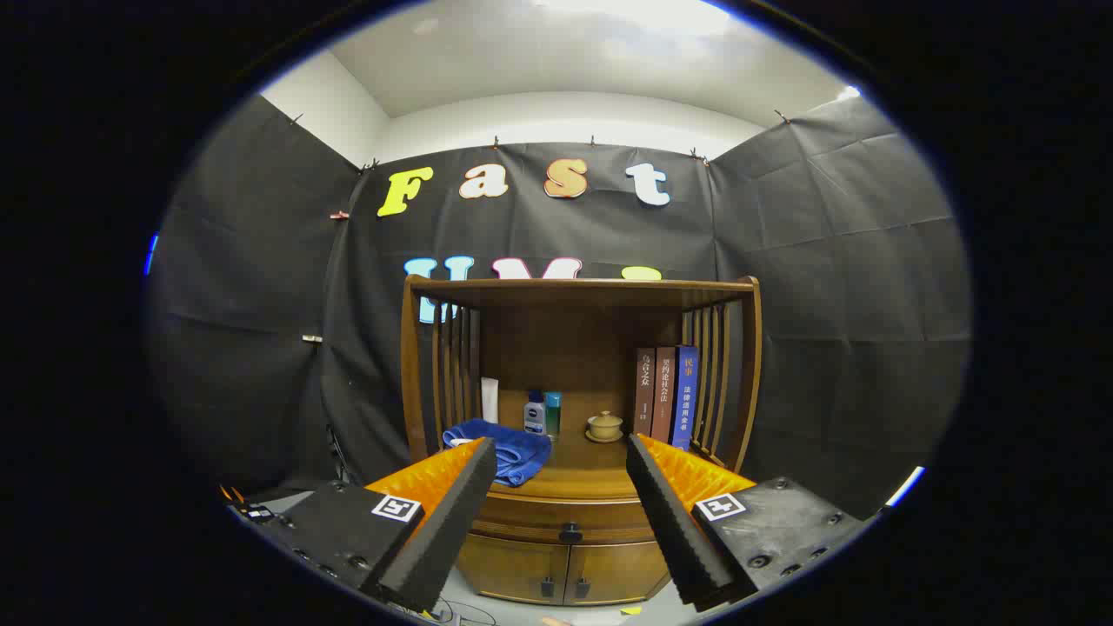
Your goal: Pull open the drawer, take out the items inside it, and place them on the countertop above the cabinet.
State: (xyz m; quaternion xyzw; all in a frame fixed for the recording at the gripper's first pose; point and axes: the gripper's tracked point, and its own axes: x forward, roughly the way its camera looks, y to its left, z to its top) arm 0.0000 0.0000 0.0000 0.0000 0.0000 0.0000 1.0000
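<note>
The gripper (561, 456) is held released, its two fingers spread wide with nothing between them. The closed wooden drawer (569, 513) of the brown wooden cabinet (578, 417) lies directly ahead at 12 o'clock, framed between the fingertips. Its small dark knob (569, 533) sits at 6 o'clock from the fingertip midpoint. The drawer front's long axis runs from 9 to 3 o'clock. The countertop (578, 474) lies just above the drawer.

My gripper (561, 461) has two long wedge-shaped fingers with ribbed, sawtooth inner faces. Behind each sits a dark flat mounting block studded with round screws, and each block carries a small square black-and-white marker tag near the finger's base.
</note>
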